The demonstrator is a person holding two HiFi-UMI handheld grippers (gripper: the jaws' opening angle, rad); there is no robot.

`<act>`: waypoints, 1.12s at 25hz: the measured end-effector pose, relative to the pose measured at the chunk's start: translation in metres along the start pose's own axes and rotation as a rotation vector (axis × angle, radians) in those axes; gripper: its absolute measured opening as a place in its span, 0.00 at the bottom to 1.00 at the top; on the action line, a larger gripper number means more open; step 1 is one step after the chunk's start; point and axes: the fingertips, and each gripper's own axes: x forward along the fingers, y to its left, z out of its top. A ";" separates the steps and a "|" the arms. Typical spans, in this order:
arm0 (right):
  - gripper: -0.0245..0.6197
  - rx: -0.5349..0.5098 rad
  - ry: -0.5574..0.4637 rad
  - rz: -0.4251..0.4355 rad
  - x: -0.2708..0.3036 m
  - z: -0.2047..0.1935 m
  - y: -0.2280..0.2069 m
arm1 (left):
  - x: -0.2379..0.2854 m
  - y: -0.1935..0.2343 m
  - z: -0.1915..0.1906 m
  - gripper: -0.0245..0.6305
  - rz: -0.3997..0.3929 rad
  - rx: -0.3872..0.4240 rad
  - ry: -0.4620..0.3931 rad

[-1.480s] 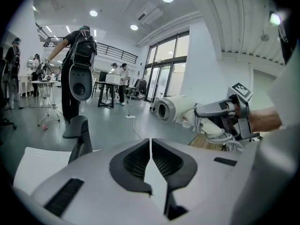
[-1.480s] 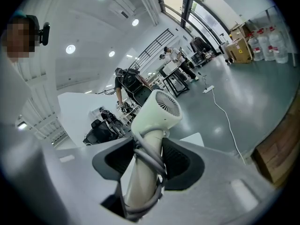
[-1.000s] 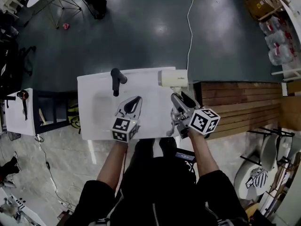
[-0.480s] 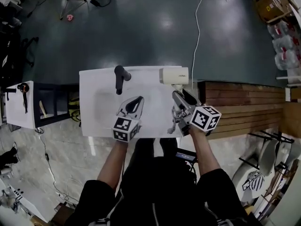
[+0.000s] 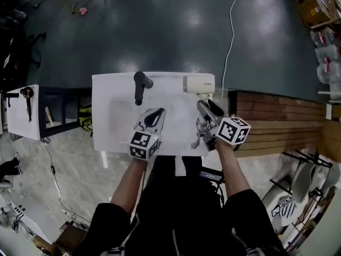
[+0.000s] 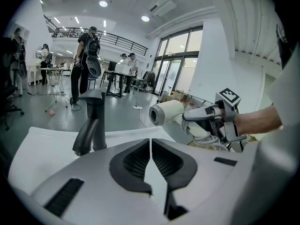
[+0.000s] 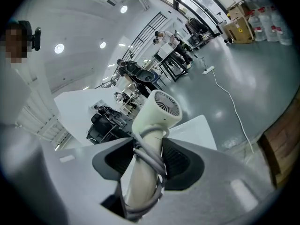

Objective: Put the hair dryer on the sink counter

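Observation:
A cream hair dryer (image 5: 198, 84) hangs over the back right corner of the white sink counter (image 5: 106, 92). Its barrel lies crosswise, and grey cord is wound round its handle (image 7: 146, 172). My right gripper (image 5: 209, 115) is shut on that handle, with the dryer's grille (image 7: 166, 106) just beyond the jaws. A black faucet (image 5: 139, 85) stands at the counter's back middle. My left gripper (image 5: 152, 119) hovers over the counter in front of the faucet (image 6: 91, 121), shut and empty. The left gripper view shows the dryer (image 6: 165, 112) to the right.
A wooden platform (image 5: 277, 121) adjoins the counter on the right. A dark shelf with a white top (image 5: 24, 113) stands to the left. A white cable (image 5: 230, 31) runs across the dark floor behind. People stand far off in the hall (image 6: 86, 55).
The head view has drifted a little. Both grippers and the hair dryer hold about the same places over the counter.

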 end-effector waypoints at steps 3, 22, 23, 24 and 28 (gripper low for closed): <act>0.33 0.010 0.016 -0.008 0.006 -0.006 -0.007 | 0.001 0.002 -0.003 0.07 -0.002 -0.004 0.004; 0.33 0.111 0.073 -0.060 0.033 -0.029 -0.051 | 0.002 0.008 -0.019 0.07 0.005 -0.030 0.038; 0.33 0.116 0.072 -0.061 0.033 -0.029 -0.053 | 0.002 0.008 -0.020 0.07 0.005 -0.031 0.039; 0.33 0.124 0.073 -0.064 0.034 -0.030 -0.054 | 0.002 0.007 -0.020 0.07 0.005 -0.032 0.040; 0.33 0.161 0.074 -0.077 0.037 -0.031 -0.059 | 0.001 0.009 -0.022 0.07 0.009 -0.035 0.043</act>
